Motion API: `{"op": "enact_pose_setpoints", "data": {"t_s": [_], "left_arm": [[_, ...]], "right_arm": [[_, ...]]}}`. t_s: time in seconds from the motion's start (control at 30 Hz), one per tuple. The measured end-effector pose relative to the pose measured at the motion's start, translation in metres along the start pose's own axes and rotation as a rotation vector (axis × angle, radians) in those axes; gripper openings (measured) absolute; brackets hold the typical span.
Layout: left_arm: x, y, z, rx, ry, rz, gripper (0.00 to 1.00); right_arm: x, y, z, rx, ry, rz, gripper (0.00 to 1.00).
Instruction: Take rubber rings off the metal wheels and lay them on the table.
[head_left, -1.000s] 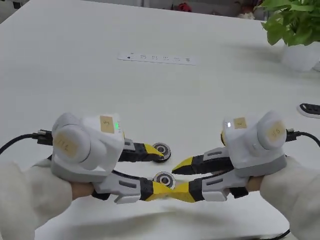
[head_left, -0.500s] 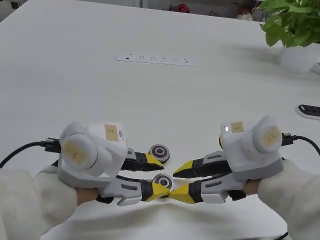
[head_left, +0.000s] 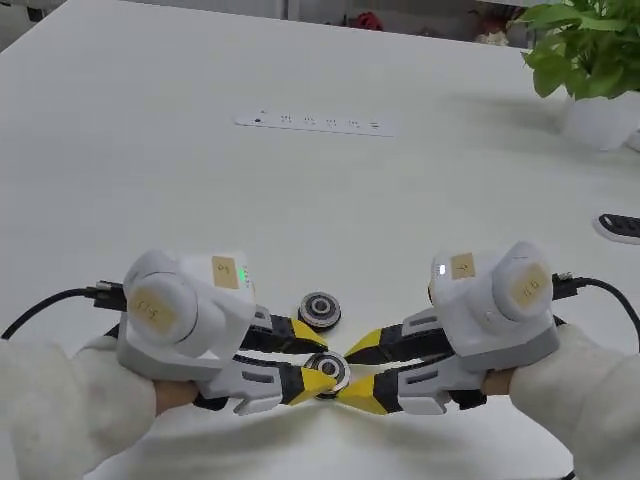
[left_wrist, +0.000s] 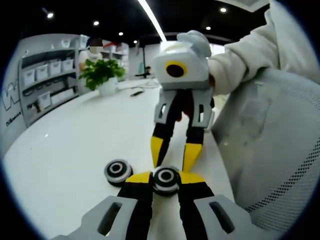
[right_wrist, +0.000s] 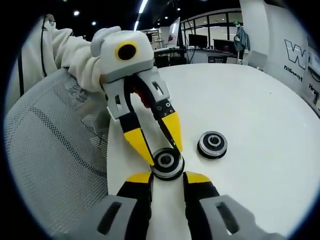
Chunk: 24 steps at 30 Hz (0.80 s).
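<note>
Left hand-held gripper pinches a wheel by the surface's near edge; right hand-held gripper straddles it too, can't tell if it's squeezing.

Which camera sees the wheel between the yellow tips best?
The right gripper view: the wheel is close, its face nearly whole. The left gripper view shows it flatter; the head view, small and partly covered.

Head view: high on the person's side of the black-rimmed metal wheel, facing forward and down, fairly near
Left gripper view: low over the white table, very close to the wheel, facing the white-and-yellow right gripper beyond it
Right gripper view: equally close from the wheel's opposite side, facing the white-and-yellow left gripper
Shared: the wheel and a second matching wheel just beside it
</note>
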<state>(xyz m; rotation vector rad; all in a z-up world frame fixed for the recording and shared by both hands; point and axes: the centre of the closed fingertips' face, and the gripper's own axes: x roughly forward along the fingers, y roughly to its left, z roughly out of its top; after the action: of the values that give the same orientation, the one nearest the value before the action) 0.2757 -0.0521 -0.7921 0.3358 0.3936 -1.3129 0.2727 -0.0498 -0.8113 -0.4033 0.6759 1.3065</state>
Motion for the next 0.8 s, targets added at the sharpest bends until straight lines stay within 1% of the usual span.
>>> {"op": "enact_pose_setpoints", "data": {"t_s": [0.2, 0.27, 0.47, 0.6, 0.8], "left_arm": [[0.0001, -0.0017, -0.0004, 0.000, -0.005, -0.007, 0.17], [0.0001, -0.0019, -0.0014, 0.007, 0.001, -0.006, 0.14], [-0.0010, -0.0006, -0.0022, 0.020, 0.003, -0.005, 0.14], [-0.0013, -0.0004, -0.0022, 0.017, -0.004, -0.006, 0.14], [-0.0021, 0.0005, -0.0025, 0.016, -0.007, -0.006, 0.14]], "right_arm": [[0.0024, 0.0011, -0.0018, 0.004, 0.008, 0.000, 0.21], [0.0023, 0.0003, -0.0015, 0.002, 0.007, -0.004, 0.21], [0.0023, -0.0005, 0.0004, 0.025, -0.013, -0.007, 0.21], [0.0037, -0.0027, 0.0017, 0.026, -0.022, -0.021, 0.25], [0.0054, -0.0004, 0.0029, 0.012, -0.026, -0.012, 0.22]]}}
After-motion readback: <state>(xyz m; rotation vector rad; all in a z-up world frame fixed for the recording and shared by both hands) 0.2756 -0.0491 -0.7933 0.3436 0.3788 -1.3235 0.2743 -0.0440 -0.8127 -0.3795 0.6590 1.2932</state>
